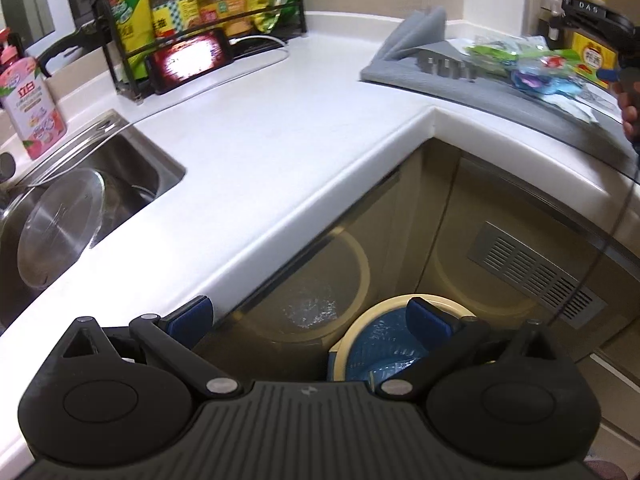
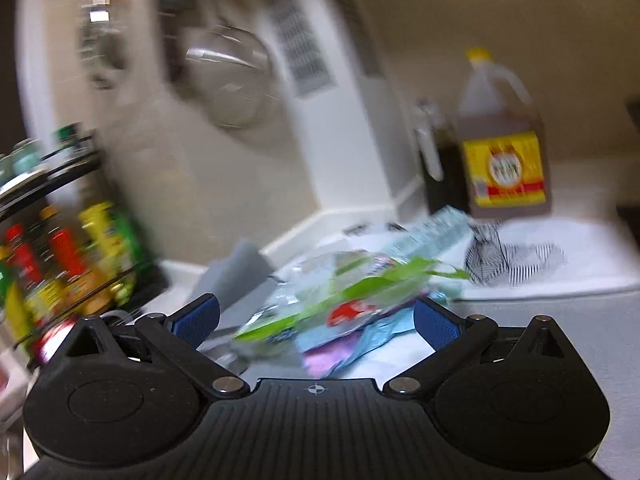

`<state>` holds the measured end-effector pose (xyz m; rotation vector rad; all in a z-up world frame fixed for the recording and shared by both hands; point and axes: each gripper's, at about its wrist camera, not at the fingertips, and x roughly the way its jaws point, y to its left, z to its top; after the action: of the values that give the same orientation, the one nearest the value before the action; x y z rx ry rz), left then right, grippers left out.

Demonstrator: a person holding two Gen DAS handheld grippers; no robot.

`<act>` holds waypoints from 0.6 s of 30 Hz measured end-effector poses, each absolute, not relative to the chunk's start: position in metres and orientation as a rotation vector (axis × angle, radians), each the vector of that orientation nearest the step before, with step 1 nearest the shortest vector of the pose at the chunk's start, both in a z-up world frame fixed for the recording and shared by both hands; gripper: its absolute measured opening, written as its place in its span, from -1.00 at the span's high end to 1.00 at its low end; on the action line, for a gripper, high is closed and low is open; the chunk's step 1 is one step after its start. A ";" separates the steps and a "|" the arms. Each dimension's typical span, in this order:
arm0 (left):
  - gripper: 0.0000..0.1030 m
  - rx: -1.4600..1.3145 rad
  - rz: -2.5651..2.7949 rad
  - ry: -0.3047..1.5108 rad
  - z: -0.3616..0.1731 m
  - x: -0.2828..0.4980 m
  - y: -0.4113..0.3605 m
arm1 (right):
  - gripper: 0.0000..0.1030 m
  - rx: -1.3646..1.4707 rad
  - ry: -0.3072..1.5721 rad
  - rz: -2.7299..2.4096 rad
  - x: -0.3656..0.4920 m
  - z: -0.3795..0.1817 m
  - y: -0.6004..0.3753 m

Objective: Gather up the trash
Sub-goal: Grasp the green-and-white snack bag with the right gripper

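Trash wrappers (image 2: 332,300), green, blue and purple, lie heaped on a grey mat (image 1: 480,88) along the counter's (image 1: 280,128) right edge, between the right gripper's (image 2: 316,320) spread fingers. The left gripper (image 1: 308,320), fingers apart, hangs over a blue-lined bin (image 1: 380,344) below the counter's corner.

I'm in a home kitchen: steel sink (image 1: 80,184) at nine o'clock, white counter (image 1: 260,128), condiment rack (image 1: 192,20) at eleven, oil jug (image 2: 504,140) at one.

Pink detergent bottle (image 1: 30,92) far left by sink: "立白". Black device (image 1: 592,16) far right: letters "DAS". Other bottle labels blurred, unreadable.
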<state>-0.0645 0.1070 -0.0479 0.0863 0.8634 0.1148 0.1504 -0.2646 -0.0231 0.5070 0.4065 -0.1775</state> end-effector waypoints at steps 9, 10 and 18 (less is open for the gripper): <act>-1.00 0.075 0.159 0.869 -0.046 -0.056 0.123 | 0.66 0.656 0.412 -0.214 0.187 -0.047 -0.292; -1.00 0.073 0.155 0.869 -0.045 -0.054 0.122 | 0.85 0.650 0.394 -0.213 0.183 -0.044 -0.294; -1.00 0.099 0.103 0.849 -0.039 -0.046 0.104 | 0.95 0.569 0.265 -0.162 0.116 -0.014 -0.313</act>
<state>-0.0455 0.1040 -0.0391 0.0994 0.8485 0.1033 0.1155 -0.3129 -0.0141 0.5687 0.2647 -0.1623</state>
